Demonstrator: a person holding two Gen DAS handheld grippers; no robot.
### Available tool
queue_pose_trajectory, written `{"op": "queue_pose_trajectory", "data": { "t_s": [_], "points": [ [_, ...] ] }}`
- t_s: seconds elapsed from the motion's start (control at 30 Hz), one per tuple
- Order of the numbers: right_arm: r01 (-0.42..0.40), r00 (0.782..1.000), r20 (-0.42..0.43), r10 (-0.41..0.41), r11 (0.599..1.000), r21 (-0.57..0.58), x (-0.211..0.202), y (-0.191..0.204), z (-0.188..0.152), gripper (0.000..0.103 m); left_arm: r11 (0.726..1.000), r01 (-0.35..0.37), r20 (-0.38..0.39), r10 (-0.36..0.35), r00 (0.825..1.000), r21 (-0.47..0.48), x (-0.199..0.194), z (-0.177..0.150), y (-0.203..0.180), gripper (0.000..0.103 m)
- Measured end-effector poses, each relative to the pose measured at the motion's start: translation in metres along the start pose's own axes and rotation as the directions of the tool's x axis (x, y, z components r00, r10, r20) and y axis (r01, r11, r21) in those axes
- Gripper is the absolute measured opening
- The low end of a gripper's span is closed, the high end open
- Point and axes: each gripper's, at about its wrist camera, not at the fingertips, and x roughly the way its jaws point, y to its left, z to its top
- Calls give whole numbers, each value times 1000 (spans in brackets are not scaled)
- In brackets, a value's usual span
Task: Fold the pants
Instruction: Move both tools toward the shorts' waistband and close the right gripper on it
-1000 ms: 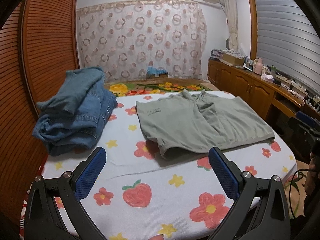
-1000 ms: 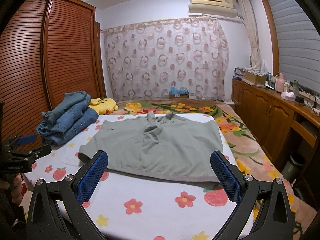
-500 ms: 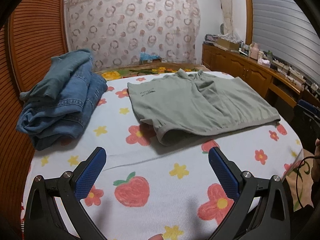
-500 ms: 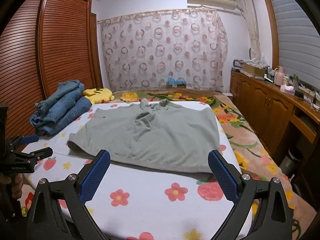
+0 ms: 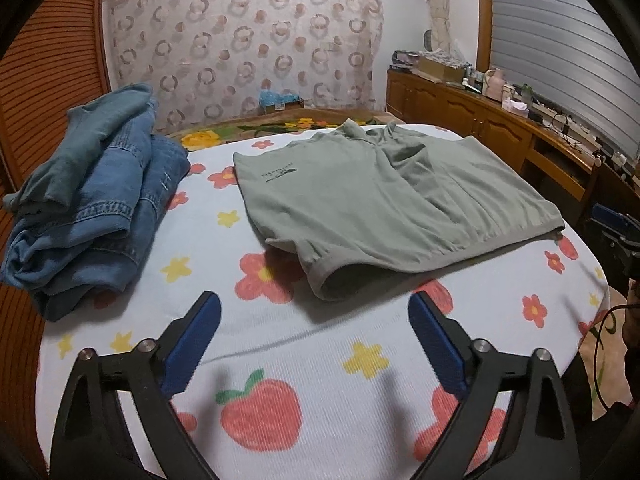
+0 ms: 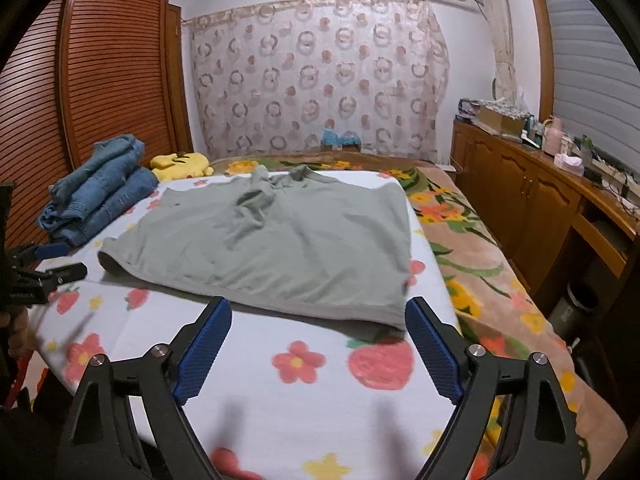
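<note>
Both tools, left tool (image 5: pixel 314 330) and right tool (image 6: pixel 318 334), hover wide over the bed (image 5: pixel 360 380) with jaws closing on nothing, the grey-green pants (image 5: pixel 380 200) spread flat just ahead. You are still approaching, I judge; next, bring each tool down onto a near hem corner.

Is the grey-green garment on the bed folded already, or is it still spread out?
Spread out. The grey-green garment lies flat and wide on the flowered sheet, hem toward the camera, with only some wrinkles near its far end. Neither gripper touches it.
</note>
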Motion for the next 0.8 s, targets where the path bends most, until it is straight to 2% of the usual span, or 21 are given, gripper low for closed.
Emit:
{"op": "queue_pose_trajectory", "data": {
  "t_s": [0.13, 0.4, 0.53, 0.77, 0.8],
  "points": [
    [21, 999, -24, -21, 1000, 14, -2, -8, -2, 83, 1000, 5, -15, -5, 1000, 16, 9, 5, 2, 83],
    [48, 995, -85, -47, 999, 17, -5, -3, 5, 73, 999, -11, -65, 13, 998, 35, 30, 8, 5, 60],
    [42, 993, -113, -40, 999, 14, -2, -3, 12, 62, 1000, 4, -72, -2, 997, 23, 33, 9, 9, 55],
    [34, 987, -155, -32, 999, 10, 3, -5, 21, 52, 1000, 19, -83, -18, 996, 17, 37, 10, 10, 47],
    [34, 987, -160, -32, 999, 10, 3, -5, 23, 47, 1000, 21, -83, -20, 996, 17, 37, 11, 10, 44]
  ]
}}
